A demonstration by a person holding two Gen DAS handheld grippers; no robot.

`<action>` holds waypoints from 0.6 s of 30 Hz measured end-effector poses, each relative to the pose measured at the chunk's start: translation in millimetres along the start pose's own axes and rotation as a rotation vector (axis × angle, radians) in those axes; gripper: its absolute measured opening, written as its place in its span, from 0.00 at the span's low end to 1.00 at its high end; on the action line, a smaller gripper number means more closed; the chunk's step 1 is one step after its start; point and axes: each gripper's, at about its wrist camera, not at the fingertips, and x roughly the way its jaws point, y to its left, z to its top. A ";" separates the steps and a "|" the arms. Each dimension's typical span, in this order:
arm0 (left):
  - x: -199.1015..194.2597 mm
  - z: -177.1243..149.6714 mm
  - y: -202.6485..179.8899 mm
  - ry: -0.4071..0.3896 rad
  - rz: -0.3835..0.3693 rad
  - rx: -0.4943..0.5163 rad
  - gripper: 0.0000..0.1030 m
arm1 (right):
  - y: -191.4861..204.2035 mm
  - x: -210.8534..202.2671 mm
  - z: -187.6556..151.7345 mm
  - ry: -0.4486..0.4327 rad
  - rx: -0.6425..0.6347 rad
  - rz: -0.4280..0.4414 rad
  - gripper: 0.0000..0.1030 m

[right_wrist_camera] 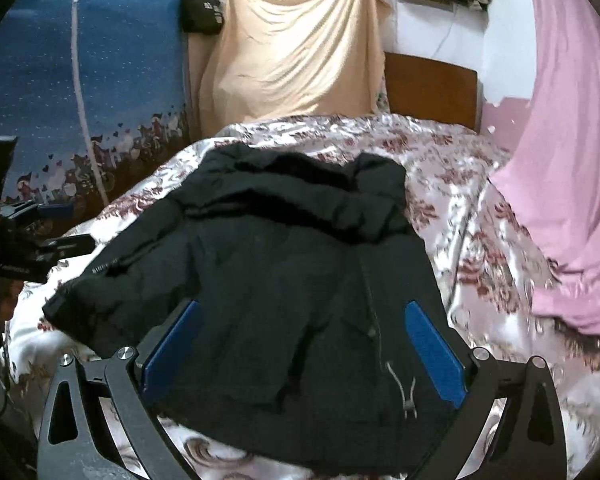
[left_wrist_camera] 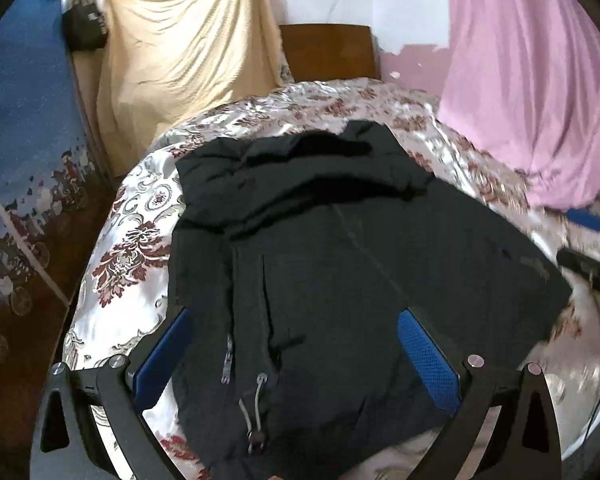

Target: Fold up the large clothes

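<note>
Black jacket (left_wrist_camera: 340,264) spread on floral bedspread (left_wrist_camera: 124,264); left gripper (left_wrist_camera: 296,344) and right gripper (right_wrist_camera: 304,344) both gaping wide above it, gripping nothing

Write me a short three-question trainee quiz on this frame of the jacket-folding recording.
1. True or false: the black jacket lies on the floral bedspread.
2. Which describes the left gripper and right gripper? A) both open above the jacket, B) both shut on a sleeve, C) one open, one shut.
3. Fill in: the cloth hanging right of the bed is ____.

Key: 1 true. 2 A. 3 pink.
</note>
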 end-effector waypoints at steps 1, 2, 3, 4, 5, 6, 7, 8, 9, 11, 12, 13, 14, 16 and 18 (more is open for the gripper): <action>-0.7 -3.9 -1.1 0.003 -0.001 0.020 1.00 | -0.6 0.3 -4.2 0.007 -0.003 -0.003 0.97; -1.6 -9.4 -2.3 0.006 -0.001 0.049 1.00 | -1.3 0.8 -8.6 0.015 -0.008 -0.006 0.97; -2.4 -15.8 -3.5 0.011 -0.004 0.081 1.00 | 0.5 2.5 -12.3 0.024 -0.014 -0.009 0.97; -3.3 -22.4 -4.5 0.015 -0.007 0.113 1.00 | 0.2 3.7 -17.6 0.039 -0.024 -0.011 0.97; -4.2 -27.0 -5.2 0.019 -0.009 0.134 1.00 | 0.9 4.3 -20.3 0.048 -0.030 -0.012 0.97; -4.9 -32.4 -6.4 0.027 -0.015 0.161 1.00 | 0.7 5.3 -25.9 0.065 -0.038 -0.013 0.97; -5.3 -37.9 -6.8 0.036 -0.021 0.186 1.00 | 0.7 6.5 -31.8 0.084 -0.046 -0.013 0.97; -5.5 -45.3 -7.4 0.050 -0.025 0.217 1.00 | 1.3 7.3 -35.3 0.096 -0.052 -0.012 0.97; -5.1 -51.5 -8.1 0.064 -0.026 0.243 1.00 | 1.4 9.1 -39.5 0.113 -0.061 -0.011 0.97; -2.5 -63.4 -9.0 0.092 -0.021 0.292 1.00 | 4.3 12.6 -51.8 0.154 -0.097 -0.018 0.97; 0.0 -68.4 -8.9 0.110 -0.011 0.312 1.00 | 5.5 13.7 -56.0 0.166 -0.112 -0.025 0.97; 3.5 -74.9 -9.2 0.133 0.010 0.333 1.00 | 7.3 15.4 -61.5 0.181 -0.131 -0.033 0.97; 5.2 -78.4 -9.2 0.144 0.027 0.344 1.00 | 8.2 16.8 -65.5 0.195 -0.145 -0.034 0.97; 5.4 -84.7 -9.3 0.148 0.061 0.369 1.00 | 11.4 18.0 -71.7 0.215 -0.166 -0.034 0.97; 3.1 -86.0 -10.4 0.140 0.059 0.393 1.00 | 15.0 20.3 -78.7 0.242 -0.189 -0.033 0.97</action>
